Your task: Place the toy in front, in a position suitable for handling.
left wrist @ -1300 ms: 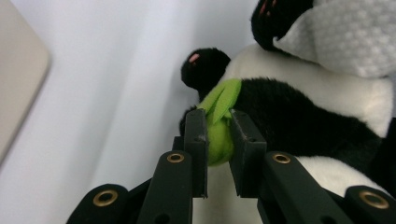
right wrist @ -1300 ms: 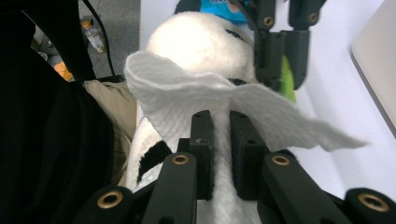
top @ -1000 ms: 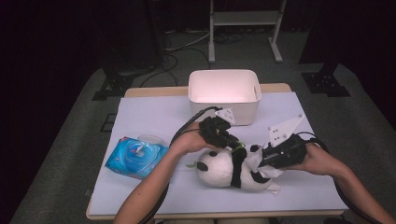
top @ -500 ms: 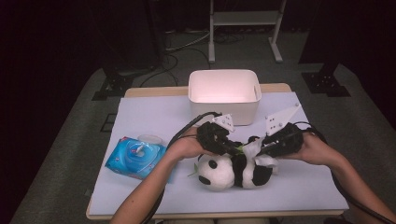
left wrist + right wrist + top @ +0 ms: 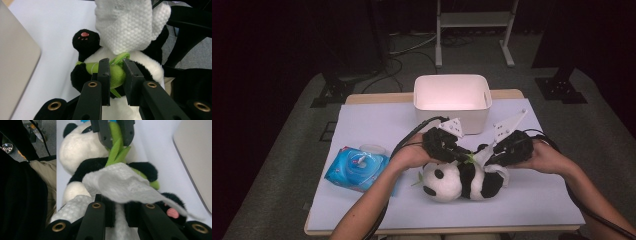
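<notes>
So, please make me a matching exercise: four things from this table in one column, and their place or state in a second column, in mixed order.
Things:
1. panda
2. bin
3. wipes pack
4. wipe

Places or states:
A. at the table's far edge, open at the top
B. lying on the table between both grippers
C. flat near the table's left edge
D. held in the right gripper, draped on the panda

Pairs: 1-B, 2-A, 3-C, 4-D
</notes>
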The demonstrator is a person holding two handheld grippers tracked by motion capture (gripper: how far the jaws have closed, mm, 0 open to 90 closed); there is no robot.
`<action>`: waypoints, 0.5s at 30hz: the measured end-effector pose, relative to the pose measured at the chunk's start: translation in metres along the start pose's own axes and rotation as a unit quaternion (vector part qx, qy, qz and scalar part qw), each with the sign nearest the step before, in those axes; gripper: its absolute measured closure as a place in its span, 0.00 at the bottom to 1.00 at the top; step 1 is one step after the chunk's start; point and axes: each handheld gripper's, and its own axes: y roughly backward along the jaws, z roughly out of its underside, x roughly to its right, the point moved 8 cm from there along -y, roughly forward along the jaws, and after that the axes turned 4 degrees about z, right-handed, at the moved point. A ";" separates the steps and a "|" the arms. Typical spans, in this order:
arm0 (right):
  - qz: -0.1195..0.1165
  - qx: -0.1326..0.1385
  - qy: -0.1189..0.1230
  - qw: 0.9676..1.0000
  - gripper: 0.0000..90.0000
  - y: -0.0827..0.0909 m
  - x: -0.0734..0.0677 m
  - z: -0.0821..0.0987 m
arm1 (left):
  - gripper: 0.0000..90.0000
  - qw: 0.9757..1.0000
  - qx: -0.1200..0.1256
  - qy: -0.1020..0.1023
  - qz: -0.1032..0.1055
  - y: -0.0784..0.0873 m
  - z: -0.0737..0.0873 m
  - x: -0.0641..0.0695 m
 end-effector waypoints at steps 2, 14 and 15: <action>0.001 0.001 0.003 1.000 0.89 0.000 -0.001 0.000 | 0.86 1.000 -0.001 -0.003 -0.002 0.001 -0.001 0.001; -0.031 -0.016 -0.006 0.999 0.89 -0.026 -0.017 0.019 | 0.75 0.999 -0.010 0.014 0.032 -0.007 0.027 0.016; -0.030 -0.013 -0.008 0.999 0.89 -0.026 -0.016 0.021 | 0.75 0.999 -0.009 0.014 0.031 -0.006 0.029 0.017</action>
